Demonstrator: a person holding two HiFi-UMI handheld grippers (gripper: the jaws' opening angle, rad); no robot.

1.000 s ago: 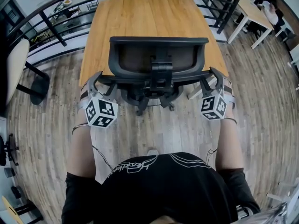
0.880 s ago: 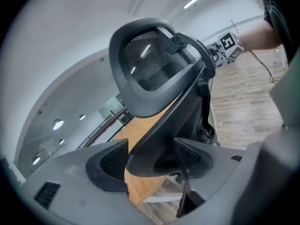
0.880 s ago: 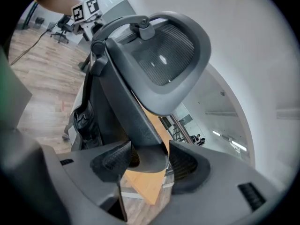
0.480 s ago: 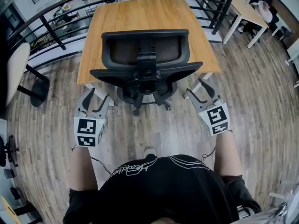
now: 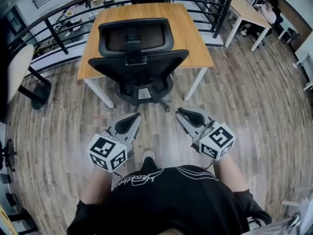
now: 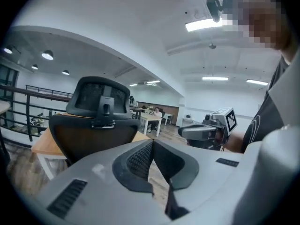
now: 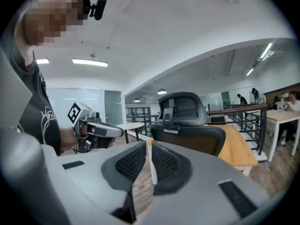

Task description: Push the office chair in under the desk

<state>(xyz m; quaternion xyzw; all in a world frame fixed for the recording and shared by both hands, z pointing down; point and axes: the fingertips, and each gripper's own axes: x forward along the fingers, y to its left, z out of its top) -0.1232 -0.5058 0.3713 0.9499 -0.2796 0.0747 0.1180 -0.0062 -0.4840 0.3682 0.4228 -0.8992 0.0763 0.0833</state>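
The black office chair stands with its seat tucked under the wooden desk and its backrest towards me. It also shows ahead in the left gripper view as the chair and in the right gripper view as the chair. Both grippers hang low near my body, well back from it, touching nothing. My left gripper is shut, its pads meeting at the tips. The jaws of my right gripper have just been closing, down to a thin slit with nothing between them.
A dark metal railing runs behind and beside the desk. A pale chair stands at the left edge. White tables with a seated person are at the far right. Wooden floor lies between me and the chair.
Both grippers left the chair's sides and drew back towards my body, rolling as they came. Their jaws went from wide open to closed. The chair now sits farther from me, under the desk.
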